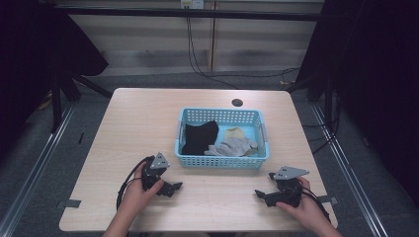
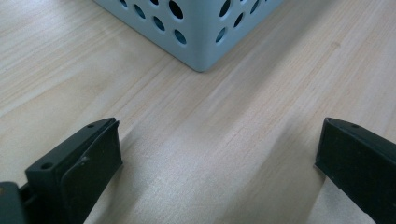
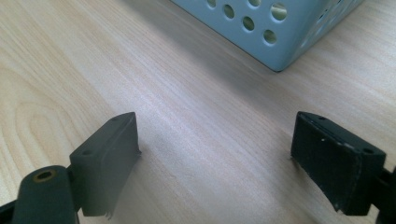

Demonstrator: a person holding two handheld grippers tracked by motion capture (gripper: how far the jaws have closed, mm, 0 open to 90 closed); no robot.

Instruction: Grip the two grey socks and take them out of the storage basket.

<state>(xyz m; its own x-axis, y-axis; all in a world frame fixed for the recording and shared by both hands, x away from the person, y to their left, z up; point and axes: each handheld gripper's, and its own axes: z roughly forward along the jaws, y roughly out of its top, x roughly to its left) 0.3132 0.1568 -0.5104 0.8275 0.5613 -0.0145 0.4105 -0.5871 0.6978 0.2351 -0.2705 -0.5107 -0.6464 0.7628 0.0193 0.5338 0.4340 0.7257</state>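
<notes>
The light-blue perforated plastic basket (image 1: 222, 160) is seen at the centre of the high view, on the pale wooden table (image 1: 123, 128). A black cloth (image 1: 199, 138) is held in its left half, a grey knitted glove (image 1: 232, 146) in its lower right part, and a yellowish cloth (image 1: 235, 132) just above the glove.

The left gripper (image 1: 170, 188) is seen at the lower left of the high view, below the basket's left corner and apart from it, held in the person's left hand (image 1: 143, 190). In the left gripper view its jaws are spread wide, at the lower left and lower right of the frame, with bare tabletop between them; a basket corner (image 2: 201, 56) is seen at the top centre, untouched.

The right gripper (image 1: 262, 195) is seen at the lower right of the high view, held in the right hand (image 1: 301, 207). In the right gripper view its jaws are likewise parted widely over bare wood, nothing being gripped; a basket corner (image 3: 278, 60) is seen at the upper right, clear of the jaws.
</notes>
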